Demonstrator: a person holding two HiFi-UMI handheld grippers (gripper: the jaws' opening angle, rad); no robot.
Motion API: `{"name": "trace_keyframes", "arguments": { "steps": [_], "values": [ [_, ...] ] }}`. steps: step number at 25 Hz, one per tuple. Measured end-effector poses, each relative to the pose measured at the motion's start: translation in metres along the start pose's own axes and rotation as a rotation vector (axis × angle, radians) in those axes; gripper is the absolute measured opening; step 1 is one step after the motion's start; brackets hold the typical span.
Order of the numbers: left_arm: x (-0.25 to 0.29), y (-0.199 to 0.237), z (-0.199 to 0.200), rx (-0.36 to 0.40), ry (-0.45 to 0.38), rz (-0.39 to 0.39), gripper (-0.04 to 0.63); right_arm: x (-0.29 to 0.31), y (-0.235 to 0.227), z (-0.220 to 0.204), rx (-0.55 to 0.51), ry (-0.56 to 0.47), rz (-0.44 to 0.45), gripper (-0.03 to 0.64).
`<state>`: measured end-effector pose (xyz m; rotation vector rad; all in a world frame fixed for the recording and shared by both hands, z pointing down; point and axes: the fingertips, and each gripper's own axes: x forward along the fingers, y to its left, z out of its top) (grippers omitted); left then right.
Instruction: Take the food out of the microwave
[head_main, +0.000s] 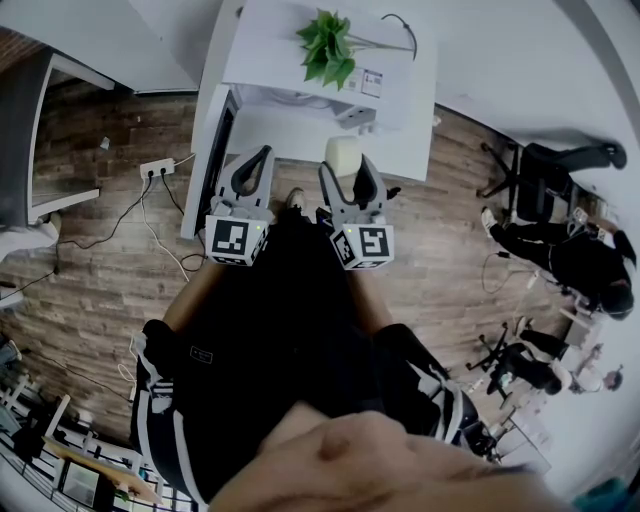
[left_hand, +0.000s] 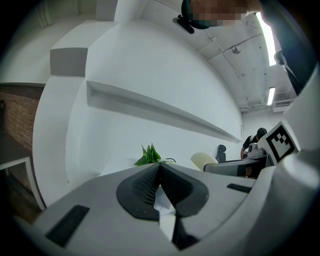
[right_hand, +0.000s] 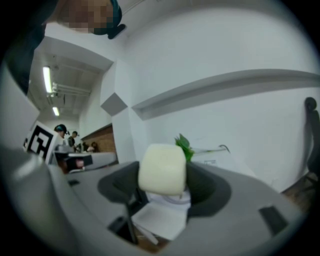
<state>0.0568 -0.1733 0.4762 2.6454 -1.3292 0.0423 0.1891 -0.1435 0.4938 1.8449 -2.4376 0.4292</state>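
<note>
My right gripper (head_main: 345, 168) is shut on a pale cream block of food (head_main: 342, 155), which fills the gap between its jaws in the right gripper view (right_hand: 162, 169). That block is held in the air in front of the white microwave (head_main: 300, 60), clear of its inside. My left gripper (head_main: 254, 165) hangs beside it, shut with nothing between its dark pads (left_hand: 145, 187). The food also shows at the right of the left gripper view (left_hand: 202, 161). The microwave's dark door (head_main: 218, 150) stands open at the left.
A green plant (head_main: 328, 45) and a cable sit on top of the microwave. A power strip (head_main: 156, 168) with trailing cords lies on the wooden floor at the left. People and office chairs (head_main: 545, 170) are at the right. My own black-clad legs fill the lower middle.
</note>
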Motion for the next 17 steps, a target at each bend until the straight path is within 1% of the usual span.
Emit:
{"name": "trace_keyframes", "arguments": {
  "steps": [5,12,17],
  "values": [
    [-0.0003,0.0001,0.001,-0.012,0.003,0.003,0.032,-0.0004,0.0013,-0.0005,-0.001,-0.002,0.001,0.299],
    [0.0001,0.0005,0.0014,-0.001,-0.004,-0.006,0.032,-0.0004,0.0037,-0.0015,-0.002,0.001,0.004,0.298],
    [0.0014,0.0014,0.0007,-0.013,0.001,-0.002,0.032,0.0009,0.0033,-0.0018,-0.003,0.003,0.005,0.299]
  ]
}}
